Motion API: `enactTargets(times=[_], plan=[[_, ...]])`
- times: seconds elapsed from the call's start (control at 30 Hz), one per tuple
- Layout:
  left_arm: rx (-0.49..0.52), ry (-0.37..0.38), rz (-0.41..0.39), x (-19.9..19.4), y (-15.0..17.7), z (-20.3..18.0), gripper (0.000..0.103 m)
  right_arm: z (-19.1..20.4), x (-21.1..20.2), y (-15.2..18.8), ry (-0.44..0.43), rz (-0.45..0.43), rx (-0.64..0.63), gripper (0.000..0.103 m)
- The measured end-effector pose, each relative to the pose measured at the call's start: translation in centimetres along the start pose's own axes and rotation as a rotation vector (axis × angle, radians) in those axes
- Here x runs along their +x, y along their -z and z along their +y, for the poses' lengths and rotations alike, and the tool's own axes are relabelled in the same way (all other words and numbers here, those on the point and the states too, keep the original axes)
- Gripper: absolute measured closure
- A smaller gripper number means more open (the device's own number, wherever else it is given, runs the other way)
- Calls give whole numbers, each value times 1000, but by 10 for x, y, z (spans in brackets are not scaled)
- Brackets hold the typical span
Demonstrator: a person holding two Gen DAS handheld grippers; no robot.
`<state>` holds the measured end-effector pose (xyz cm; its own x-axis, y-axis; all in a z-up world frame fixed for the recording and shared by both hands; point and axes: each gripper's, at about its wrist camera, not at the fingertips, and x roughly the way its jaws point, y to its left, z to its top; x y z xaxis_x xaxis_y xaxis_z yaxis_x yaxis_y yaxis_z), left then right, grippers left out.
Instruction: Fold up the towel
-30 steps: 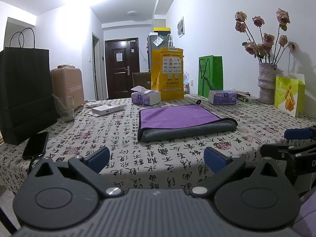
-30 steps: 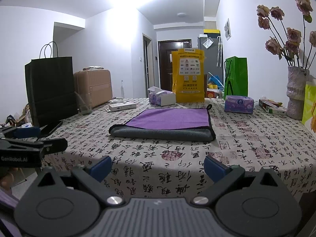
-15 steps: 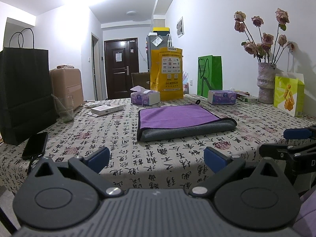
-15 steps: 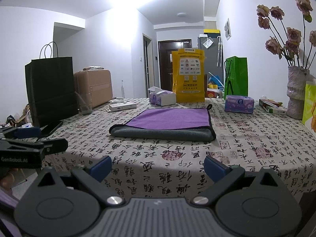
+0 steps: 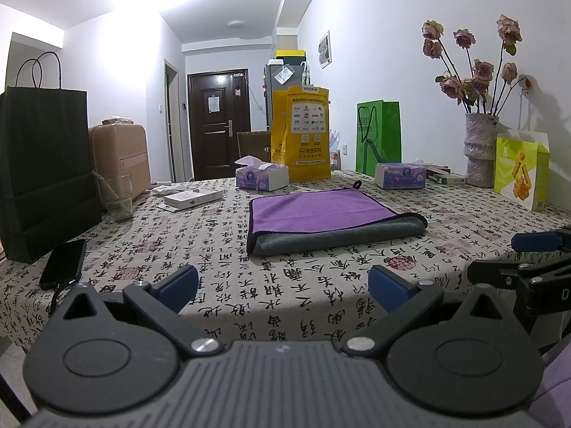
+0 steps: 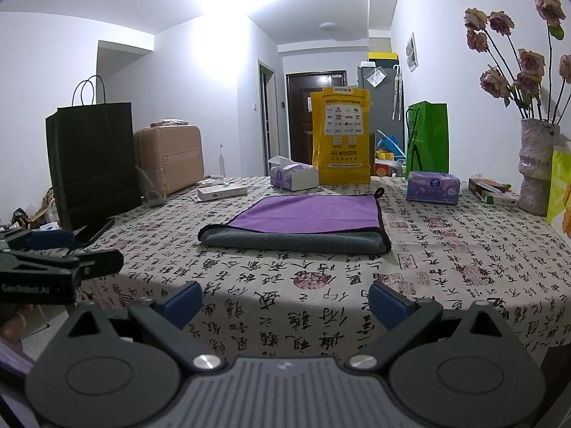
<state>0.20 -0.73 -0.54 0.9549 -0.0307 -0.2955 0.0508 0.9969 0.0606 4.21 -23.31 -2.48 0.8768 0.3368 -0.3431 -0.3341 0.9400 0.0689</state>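
Ahead of both empty spread grippers, well apart: folded towel on table.

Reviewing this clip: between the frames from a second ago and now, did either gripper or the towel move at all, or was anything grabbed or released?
Nothing visibly changed. The left gripper and right gripper are open and empty, held back at the near edge of the table, just as before. The purple and grey towel lies folded over in the same spot, untouched.

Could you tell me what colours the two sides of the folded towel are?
The towel is purple on top, grey along the folded front; right wrist view shows it best.
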Motion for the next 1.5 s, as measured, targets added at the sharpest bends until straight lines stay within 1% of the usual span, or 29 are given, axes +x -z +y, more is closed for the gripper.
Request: enactTargets(times=[1.27,1.5], plan=[[4,-4,2,2,1,-1,0,-1,1,1,-5,-5,5,3],[4,-29,8,14,-3,2,0,-14,13,-7,8,-21,67,2]])
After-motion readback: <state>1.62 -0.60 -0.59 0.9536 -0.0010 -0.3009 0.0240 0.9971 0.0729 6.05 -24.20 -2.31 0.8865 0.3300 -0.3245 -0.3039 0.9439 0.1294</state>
